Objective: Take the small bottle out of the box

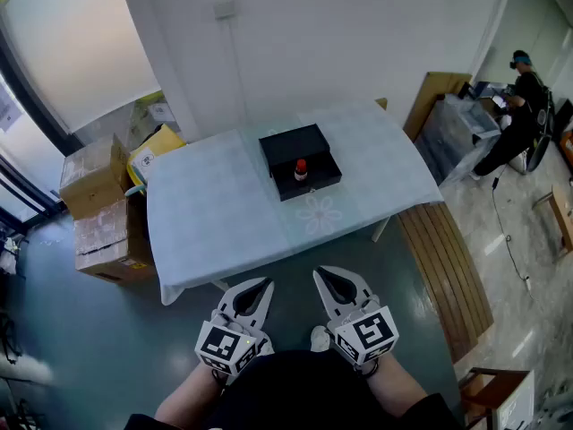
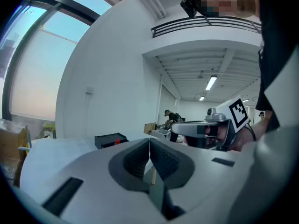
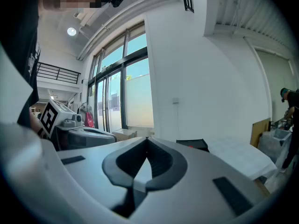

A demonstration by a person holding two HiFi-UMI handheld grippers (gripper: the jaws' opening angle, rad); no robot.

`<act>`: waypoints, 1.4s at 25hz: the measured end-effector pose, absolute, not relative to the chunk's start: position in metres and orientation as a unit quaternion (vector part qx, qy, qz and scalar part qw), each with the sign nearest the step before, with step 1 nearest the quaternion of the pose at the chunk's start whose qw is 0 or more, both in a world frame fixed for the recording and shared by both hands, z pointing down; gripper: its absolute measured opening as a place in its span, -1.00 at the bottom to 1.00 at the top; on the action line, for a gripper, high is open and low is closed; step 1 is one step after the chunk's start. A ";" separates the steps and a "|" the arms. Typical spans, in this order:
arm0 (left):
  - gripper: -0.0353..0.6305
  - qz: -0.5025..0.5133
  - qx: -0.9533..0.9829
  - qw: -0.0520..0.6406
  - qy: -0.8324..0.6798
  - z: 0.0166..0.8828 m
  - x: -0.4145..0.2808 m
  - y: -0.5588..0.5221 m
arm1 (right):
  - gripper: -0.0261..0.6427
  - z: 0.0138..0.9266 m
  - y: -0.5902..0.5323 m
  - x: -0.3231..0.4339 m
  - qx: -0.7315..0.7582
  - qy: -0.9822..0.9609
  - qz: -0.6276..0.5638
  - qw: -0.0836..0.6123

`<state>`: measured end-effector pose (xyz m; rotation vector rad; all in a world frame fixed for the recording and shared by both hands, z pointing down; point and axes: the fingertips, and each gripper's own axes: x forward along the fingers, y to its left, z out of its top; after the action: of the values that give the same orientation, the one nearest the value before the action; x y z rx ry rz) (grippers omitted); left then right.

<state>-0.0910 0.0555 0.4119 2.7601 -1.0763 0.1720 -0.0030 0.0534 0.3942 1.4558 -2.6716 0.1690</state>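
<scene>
Small bottle [image 1: 301, 169] in box [image 1: 291, 143], middle of table [image 1: 206, 213]

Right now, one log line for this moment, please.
stage: not started | left claw: shut, empty | right claw: shut, empty | bottle: in box on table

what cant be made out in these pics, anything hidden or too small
- small bottle, head view: too small. Only a red cap on a dark body shows, and no label can be read.
- box, left gripper view: its own wall hides the inside. Only a red speck shows above it.
- box, right gripper view: the lower part is hidden behind the right gripper.
- person, head view: far off and small, so what they handle cannot be told.
</scene>
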 end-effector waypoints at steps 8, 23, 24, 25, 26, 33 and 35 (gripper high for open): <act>-0.81 0.058 0.926 0.088 -0.361 0.414 -0.087 0.059 | -0.85 0.396 0.057 0.001 0.477 -0.876 0.060 0.040; -0.81 0.061 0.920 0.093 -0.375 0.417 -0.065 0.064 | -0.85 0.399 0.055 0.026 0.463 -0.884 0.059 0.038; -0.81 0.061 0.920 0.094 -0.377 0.417 -0.063 0.064 | -0.85 0.399 0.054 0.028 0.461 -0.885 0.059 0.038; -0.81 0.060 0.919 0.095 -0.379 0.418 -0.061 0.063 | -0.85 0.399 0.053 0.030 0.459 -0.886 0.058 0.039; -0.81 0.059 0.918 0.095 -0.381 0.418 -0.058 0.062 | -0.85 0.399 0.052 0.032 0.457 -0.887 0.057 0.040; -0.81 0.057 0.910 0.100 -0.399 0.423 -0.039 0.062 | -0.85 0.401 0.044 0.049 0.438 -0.896 0.049 0.046; -0.81 0.058 0.907 0.100 -0.404 0.424 -0.033 0.062 | -0.85 0.403 0.042 0.056 0.433 -0.899 0.049 0.045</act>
<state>-0.0326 0.0617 0.4242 2.6814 -1.1949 0.1719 0.0558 0.0416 0.4026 1.3219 -2.7458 0.1493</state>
